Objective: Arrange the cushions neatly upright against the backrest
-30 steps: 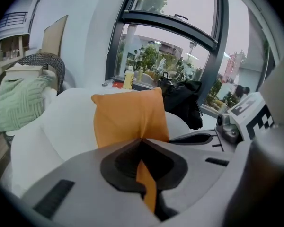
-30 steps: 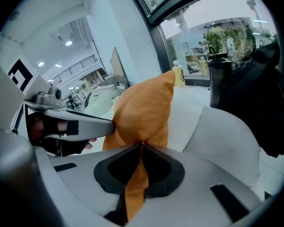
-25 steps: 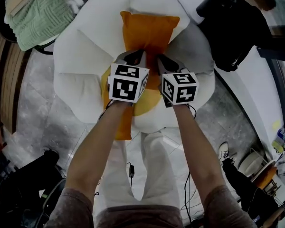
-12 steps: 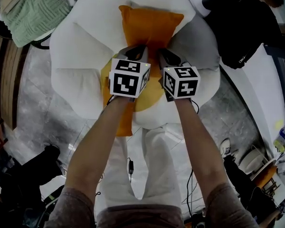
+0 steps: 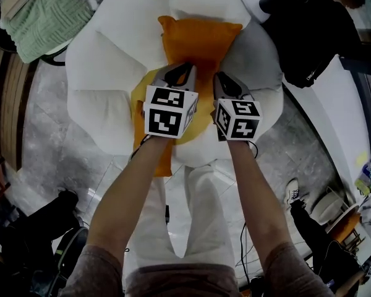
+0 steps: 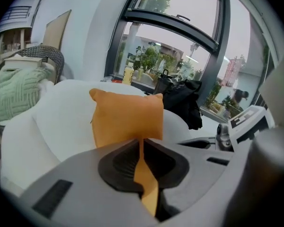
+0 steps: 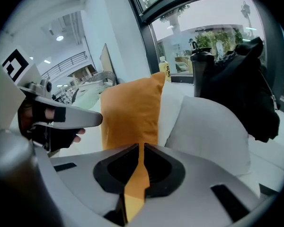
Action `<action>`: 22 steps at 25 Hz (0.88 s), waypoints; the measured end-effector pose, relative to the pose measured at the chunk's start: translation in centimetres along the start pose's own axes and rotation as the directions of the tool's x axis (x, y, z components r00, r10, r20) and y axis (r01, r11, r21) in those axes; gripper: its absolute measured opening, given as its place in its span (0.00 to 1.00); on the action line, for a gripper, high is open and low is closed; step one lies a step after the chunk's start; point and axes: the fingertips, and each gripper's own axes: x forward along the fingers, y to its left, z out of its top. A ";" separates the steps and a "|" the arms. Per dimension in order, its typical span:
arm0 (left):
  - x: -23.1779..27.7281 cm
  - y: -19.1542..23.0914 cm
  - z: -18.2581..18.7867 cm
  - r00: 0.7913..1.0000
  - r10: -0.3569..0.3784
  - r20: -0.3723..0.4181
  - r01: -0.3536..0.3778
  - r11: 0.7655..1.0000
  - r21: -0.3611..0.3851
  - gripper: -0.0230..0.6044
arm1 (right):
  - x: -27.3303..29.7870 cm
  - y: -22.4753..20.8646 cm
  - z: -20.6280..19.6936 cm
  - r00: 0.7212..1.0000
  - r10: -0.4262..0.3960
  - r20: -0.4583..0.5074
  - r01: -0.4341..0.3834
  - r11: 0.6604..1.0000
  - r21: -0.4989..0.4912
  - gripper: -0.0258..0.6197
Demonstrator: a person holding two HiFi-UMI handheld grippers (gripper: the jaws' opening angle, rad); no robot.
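An orange cushion (image 5: 198, 39) stands upright against the backrest of a white flower-shaped chair (image 5: 111, 48). Both grippers are at its lower edge, side by side. My left gripper (image 5: 179, 70) has its jaws opening to a narrow slit; orange fabric (image 6: 125, 117) shows in the slit of the left gripper (image 6: 141, 143). On its right, my right gripper (image 5: 226, 79) pinches the orange cushion (image 7: 130, 112) between the near-closed jaws of the right gripper (image 7: 141, 148), which are easing apart. A second orange piece (image 5: 162, 159) hangs off the seat's front under my left arm.
The seat has a yellow centre (image 5: 195, 129). A green knitted blanket (image 5: 43, 17) lies on a wicker chair at the far left. A black bag (image 5: 309, 36) sits on the ledge at the right, a bottle (image 6: 128, 74) by the window. Grey stone floor surrounds the chair.
Both grippers have drawn a little toward me along the cushion's lower edge. The cushion now sits straighter against the backrest. A thin gap has appeared between the left jaws.
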 end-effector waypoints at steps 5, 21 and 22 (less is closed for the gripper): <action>-0.7 -0.8 0.2 1.000 -0.020 0.001 0.020 1.000 -0.010 0.05 | -1.3 1.0 -0.1 1.000 0.031 0.000 -0.031 0.999 -0.010 0.11; -7.3 4.7 -3.2 0.999 0.046 0.019 -0.044 0.994 -0.103 0.04 | -1.0 9.9 -0.9 0.987 0.153 -0.044 -0.156 0.985 -0.078 0.11; -8.1 5.5 -3.8 0.998 0.060 0.015 -0.058 0.993 -0.107 0.04 | -0.8 10.8 -1.1 0.986 0.158 -0.049 -0.162 0.983 -0.084 0.11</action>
